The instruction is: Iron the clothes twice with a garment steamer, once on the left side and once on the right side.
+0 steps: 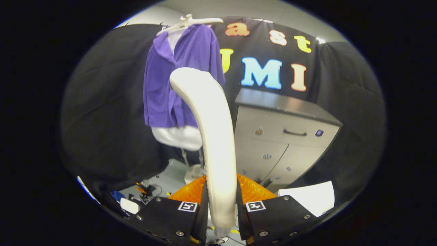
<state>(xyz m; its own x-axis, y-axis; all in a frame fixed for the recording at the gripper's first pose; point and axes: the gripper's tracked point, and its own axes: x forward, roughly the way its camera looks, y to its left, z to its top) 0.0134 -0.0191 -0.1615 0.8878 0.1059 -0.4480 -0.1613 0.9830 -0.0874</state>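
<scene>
Black cloth wall (102, 112) wraps the booth on all sides, hanging in soft folds and creases, with a pale grey floor (170, 174) below it. Against the cloth on the right stands a boxy cabinet (273, 136) with flat light-grey fronts, a dark slab top, a slim dark drawer handle and small stickers on its doors. To its left hangs a purple shirt (164, 85) of matte, softly draped fabric, open at the collar over a white torso form whose rounded hem shows underneath; it hangs from a white hanger (191, 22) on a thin stand with a round base. Rising in front of the shirt is the garment steamer (211, 136), a smooth, glossy cream body that curves to a rounded tip near the shirt's lower right side, apart from the cloth as far as can be told. The hand-held gripper (222, 208) is clamped on the steamer's lower end, both fingers pressing its sides. A white sheet of paper (314, 198) lies near the right finger, and small cables and clutter (140, 194) sit on the floor beyond the left finger
</scene>
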